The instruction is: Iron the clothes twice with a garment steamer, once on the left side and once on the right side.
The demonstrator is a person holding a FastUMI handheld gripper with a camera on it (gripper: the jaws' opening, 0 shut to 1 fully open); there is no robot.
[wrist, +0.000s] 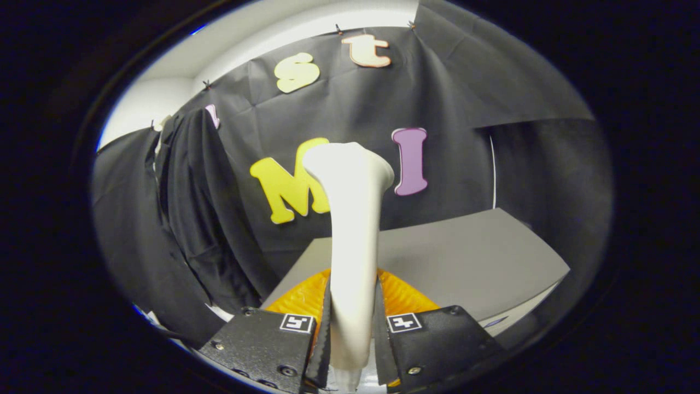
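A white garment steamer [353,219] stands upright between my fingers, its handle clamped by both pads and its flared head rising well beyond them. My gripper [353,323] is shut on that handle. A dark garment [197,208] hangs to the left of the steamer, some way off from its head, in front of the booth's black wall. The steamer head is not touching the garment.
A grey table top [470,262] lies beyond the fingers to the right. An orange ridged object [404,295] sits just behind the fingers on the table. A white wall and ceiling [180,71] show above the black cloth.
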